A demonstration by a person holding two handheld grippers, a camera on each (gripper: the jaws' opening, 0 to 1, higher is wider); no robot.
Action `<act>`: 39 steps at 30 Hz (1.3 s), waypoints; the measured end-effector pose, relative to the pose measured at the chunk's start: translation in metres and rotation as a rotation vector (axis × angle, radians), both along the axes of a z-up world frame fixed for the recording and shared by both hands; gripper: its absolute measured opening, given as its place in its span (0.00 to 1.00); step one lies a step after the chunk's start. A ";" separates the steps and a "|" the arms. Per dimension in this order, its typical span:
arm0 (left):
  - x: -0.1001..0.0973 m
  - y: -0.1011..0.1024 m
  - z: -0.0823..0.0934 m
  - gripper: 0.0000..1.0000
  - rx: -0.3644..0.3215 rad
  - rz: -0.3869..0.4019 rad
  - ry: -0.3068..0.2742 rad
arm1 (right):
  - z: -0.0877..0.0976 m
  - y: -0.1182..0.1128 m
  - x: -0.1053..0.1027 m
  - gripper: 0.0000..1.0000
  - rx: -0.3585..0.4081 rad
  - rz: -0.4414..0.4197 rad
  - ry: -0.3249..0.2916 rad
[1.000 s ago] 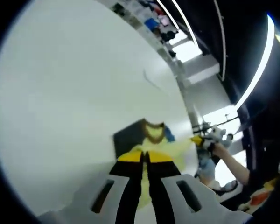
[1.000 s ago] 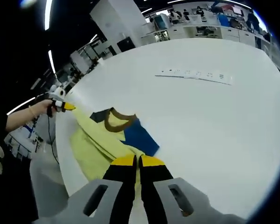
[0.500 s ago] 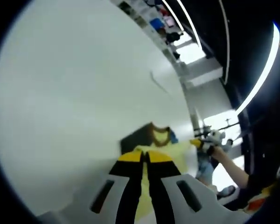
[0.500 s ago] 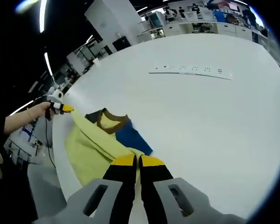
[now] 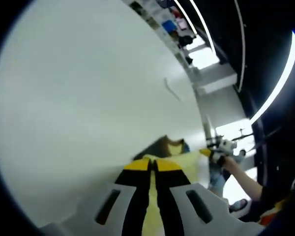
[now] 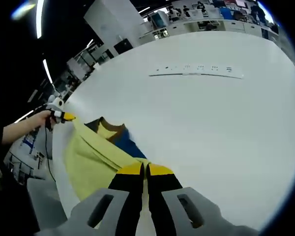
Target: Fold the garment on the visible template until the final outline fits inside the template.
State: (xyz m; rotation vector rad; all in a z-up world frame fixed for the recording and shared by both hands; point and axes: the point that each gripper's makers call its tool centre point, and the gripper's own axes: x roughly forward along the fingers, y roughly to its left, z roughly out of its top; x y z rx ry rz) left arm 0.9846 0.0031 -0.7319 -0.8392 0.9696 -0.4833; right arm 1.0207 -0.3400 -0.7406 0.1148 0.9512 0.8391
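While my left tongs (image 5: 153,164) are pinching the yellow garment (image 5: 179,158) over the white worktop (image 5: 78,98), it is sagging softly. Through the right gripper view, my right tongs (image 6: 146,169) are clamping its limp edge; the garment (image 6: 91,160) is draping lightly near the worktop's (image 6: 211,128) rim.

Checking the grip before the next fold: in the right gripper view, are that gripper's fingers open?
No, the right gripper has its yellow-tipped fingers pressed together on the edge of the yellow garment.

Broad bare white table (image 6: 226,128) beyond the garment (image 6: 91,157), thin strip (image 6: 196,71) far across
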 end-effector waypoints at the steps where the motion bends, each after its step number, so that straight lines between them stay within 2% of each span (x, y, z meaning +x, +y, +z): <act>1: 0.001 0.000 -0.001 0.00 0.000 0.000 0.001 | -0.001 0.000 0.000 0.03 -0.001 0.000 0.001; 20: 0.007 -0.001 -0.024 0.00 0.027 -0.001 0.049 | -0.019 0.001 0.007 0.03 -0.012 0.000 0.034; 39: 0.017 0.000 -0.035 0.00 0.031 -0.007 0.066 | -0.031 0.000 0.014 0.03 -0.010 -0.009 0.054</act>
